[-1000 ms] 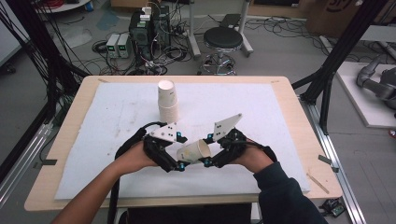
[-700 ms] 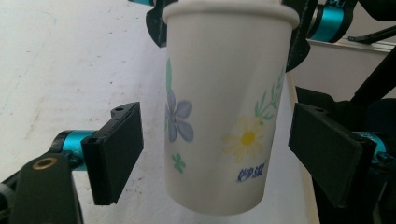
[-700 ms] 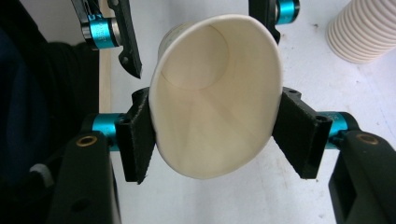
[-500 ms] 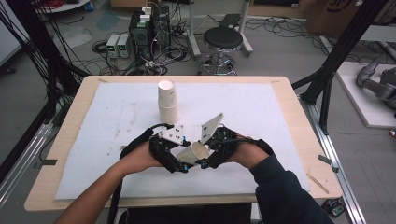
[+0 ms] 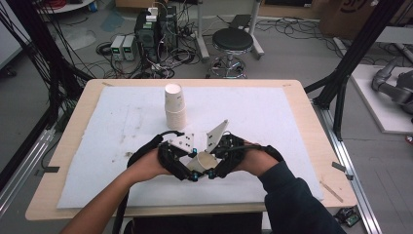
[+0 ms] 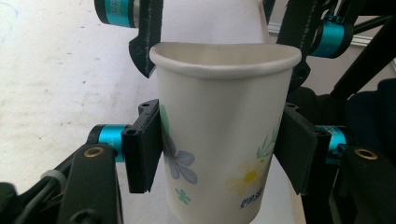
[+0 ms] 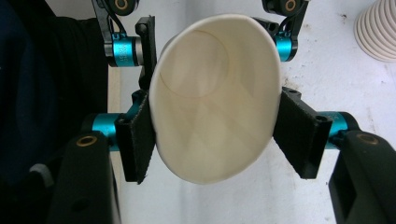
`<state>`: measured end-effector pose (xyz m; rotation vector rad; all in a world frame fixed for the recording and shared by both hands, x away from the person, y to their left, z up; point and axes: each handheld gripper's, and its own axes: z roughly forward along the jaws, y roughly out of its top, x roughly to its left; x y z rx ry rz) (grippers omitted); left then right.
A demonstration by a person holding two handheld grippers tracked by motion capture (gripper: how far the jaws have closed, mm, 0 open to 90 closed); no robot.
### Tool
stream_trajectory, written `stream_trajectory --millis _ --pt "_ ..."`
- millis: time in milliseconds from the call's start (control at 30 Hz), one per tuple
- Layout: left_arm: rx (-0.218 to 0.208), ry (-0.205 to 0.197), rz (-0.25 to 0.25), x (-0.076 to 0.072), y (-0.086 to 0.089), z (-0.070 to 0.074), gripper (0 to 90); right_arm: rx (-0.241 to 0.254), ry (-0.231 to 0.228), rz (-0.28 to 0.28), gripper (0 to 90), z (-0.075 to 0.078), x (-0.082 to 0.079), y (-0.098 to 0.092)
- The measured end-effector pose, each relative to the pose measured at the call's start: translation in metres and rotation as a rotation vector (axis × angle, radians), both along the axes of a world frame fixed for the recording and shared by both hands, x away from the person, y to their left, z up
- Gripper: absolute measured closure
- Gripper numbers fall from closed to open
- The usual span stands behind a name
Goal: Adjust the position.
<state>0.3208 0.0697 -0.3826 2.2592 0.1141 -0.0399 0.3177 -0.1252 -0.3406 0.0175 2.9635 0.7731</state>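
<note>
Paper cup sits between my two grippers, lifted just above the white mat near the front edge of the table. In the high view it lies tilted, its open mouth turned toward the right gripper and its base toward the left gripper.

Left gripper: its jaws have just been closing, with the cup between them. In the left gripper view both black pads press on the cup's side wall, one on each side, below the rolled rim. The wall carries printed flowers in blue and yellow. I read this as a firm grip on the cup.

Right gripper: its jaws clamp the same cup near the mouth. In the right gripper view the rim is squeezed into an oval between the two pads, and I look straight down into the bare white interior to the round bottom. The left gripper's jaws show farther off in that view, holding the cup lower down.

Stack of cups stands upright on the mat, behind the grippers and apart from them; its ribbed edge shows at the upper right of the right gripper view.

My hands come in from the bottom of the high view, close together around the cup.
</note>
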Motion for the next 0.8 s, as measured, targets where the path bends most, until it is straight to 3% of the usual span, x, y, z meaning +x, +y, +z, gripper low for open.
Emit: stream_trajectory --millis 100,200,300,367,500,800 --pt "-0.031 0.012 0.018 0.001 0.003 0.000 36.2 0.036 -0.006 -0.017 30.6 0.002 0.001 -0.001" --pt "-0.054 0.014 0.044 0.003 0.008 -0.001 35.5 0.114 -0.006 -0.067 22.2 0.006 0.002 -0.007" --pt "-0.087 0.028 0.081 0.005 0.015 -0.004 34.3 0.183 -0.017 -0.112 21.6 0.011 0.004 -0.017" --pt "-0.116 0.033 0.110 0.005 0.020 -0.006 34.1 0.262 -0.009 -0.143 21.6 0.015 0.004 -0.027" --pt "-0.179 0.042 0.163 0.006 0.032 -0.011 34.1 0.355 -0.038 -0.200 21.6 0.019 0.002 -0.046" --pt "-0.319 0.013 0.281 0.003 0.058 -0.021 33.5 0.506 -0.071 -0.379 21.6 0.000 -0.002 -0.091"
